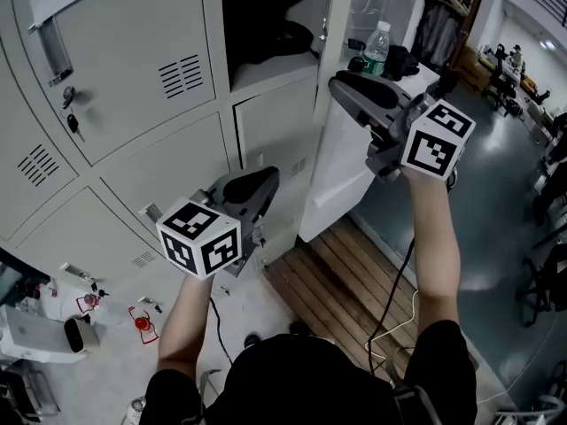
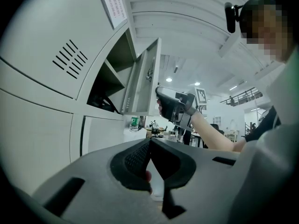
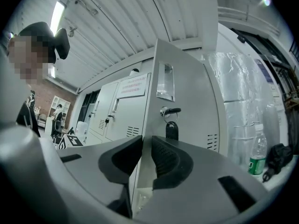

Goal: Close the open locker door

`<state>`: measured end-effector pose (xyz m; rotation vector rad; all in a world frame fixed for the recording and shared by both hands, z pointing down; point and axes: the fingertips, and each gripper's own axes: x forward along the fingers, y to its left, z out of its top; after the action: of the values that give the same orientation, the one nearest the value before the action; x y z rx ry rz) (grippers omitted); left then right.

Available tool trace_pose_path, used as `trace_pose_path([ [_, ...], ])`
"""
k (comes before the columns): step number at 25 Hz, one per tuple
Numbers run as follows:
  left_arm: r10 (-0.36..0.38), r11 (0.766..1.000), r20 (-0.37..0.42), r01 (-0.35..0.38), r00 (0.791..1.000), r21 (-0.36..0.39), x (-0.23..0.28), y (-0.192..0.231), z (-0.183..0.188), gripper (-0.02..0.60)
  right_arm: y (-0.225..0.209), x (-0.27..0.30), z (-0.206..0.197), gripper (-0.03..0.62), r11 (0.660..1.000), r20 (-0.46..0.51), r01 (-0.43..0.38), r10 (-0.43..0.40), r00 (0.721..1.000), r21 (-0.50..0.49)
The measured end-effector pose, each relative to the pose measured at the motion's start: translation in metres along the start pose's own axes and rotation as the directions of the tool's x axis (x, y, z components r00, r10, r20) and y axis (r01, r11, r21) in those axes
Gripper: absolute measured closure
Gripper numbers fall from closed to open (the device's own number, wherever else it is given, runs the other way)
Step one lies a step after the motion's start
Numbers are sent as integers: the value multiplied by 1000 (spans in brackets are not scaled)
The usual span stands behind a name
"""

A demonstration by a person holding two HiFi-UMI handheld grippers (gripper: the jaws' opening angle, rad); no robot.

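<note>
The grey locker door [image 1: 332,149] stands swung out, edge-on to me, beside its open compartment [image 1: 266,34], which holds something dark. My right gripper [image 1: 341,91] is at the door's free edge, and its jaws are shut on that thin edge [image 3: 145,146]. A key with a black tag [image 3: 171,129] hangs from the door's lock. My left gripper [image 1: 261,184] is lower, in front of the closed lockers, shut with nothing in it [image 2: 150,146]. From the left gripper view, the door [image 2: 142,78] and the right gripper [image 2: 175,106] at its edge show above.
A water bottle [image 1: 376,47] and black bag [image 1: 400,60] sit on a surface behind the door. Wooden slats [image 1: 354,282] cover the floor below it. A cable [image 1: 394,299] trails from my right arm. Keys [image 1: 69,118] hang from a closed locker at left; small red items [image 1: 142,323] lie on the floor.
</note>
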<state>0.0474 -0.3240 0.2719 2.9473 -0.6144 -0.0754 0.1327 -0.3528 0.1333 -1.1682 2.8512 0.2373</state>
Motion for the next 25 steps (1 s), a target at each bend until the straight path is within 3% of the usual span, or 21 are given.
trace_pose_path([
  [13,106,994,25,-106,994,-1,-34,26,6,563,11,48,-5,530,998,20,-65,65,998,3],
  [25,164,986,35,-164,986,-10,-51,41,7,565,10,72,-5,539,997,38,-76,75,996,15],
])
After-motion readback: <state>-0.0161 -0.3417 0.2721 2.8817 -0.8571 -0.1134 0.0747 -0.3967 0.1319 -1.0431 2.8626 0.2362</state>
